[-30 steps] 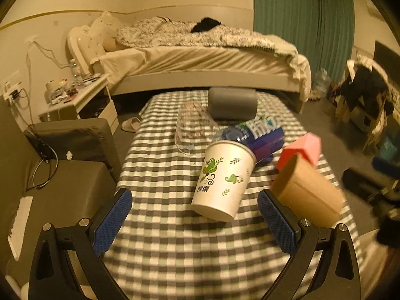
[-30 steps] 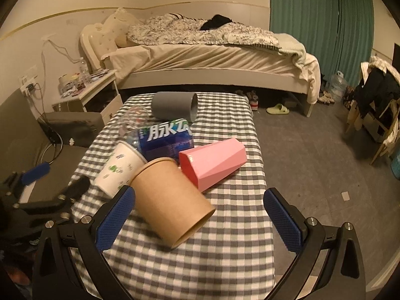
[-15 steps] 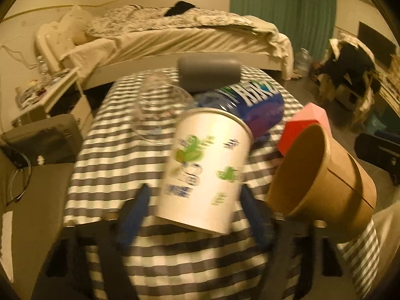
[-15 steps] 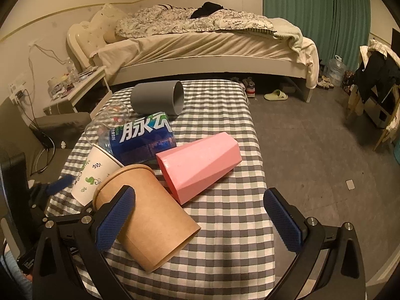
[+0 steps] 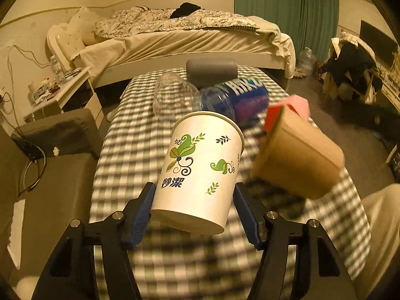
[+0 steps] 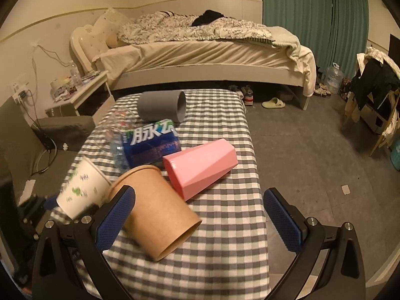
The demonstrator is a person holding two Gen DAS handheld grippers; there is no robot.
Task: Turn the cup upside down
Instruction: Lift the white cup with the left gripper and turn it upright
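Observation:
A white paper cup with green leaf print (image 5: pixel 200 170) is between the blue pads of my left gripper (image 5: pixel 192 212), which is shut on its lower body; the cup tilts with its rim pointing away. It also shows blurred in the right wrist view (image 6: pixel 80 190). A brown paper cup (image 6: pixel 155 210) lies on its side on the checked tablecloth (image 6: pixel 220 250), in front of my right gripper (image 6: pixel 200 222), which is open and empty. The brown cup shows blurred in the left wrist view (image 5: pixel 297 160).
On the table lie a pink faceted cup (image 6: pixel 202 165), a blue-labelled plastic bottle (image 6: pixel 150 142), a clear plastic cup (image 5: pixel 170 97) and a grey cup (image 6: pixel 162 106). A bed (image 6: pixel 207 57) stands behind, a nightstand (image 6: pixel 80 95) at left. The table's right edge drops to grey floor.
My left gripper moved forward and closed on the white cup, which has risen off the cloth. My right gripper moved closer to the brown cup and stays open.

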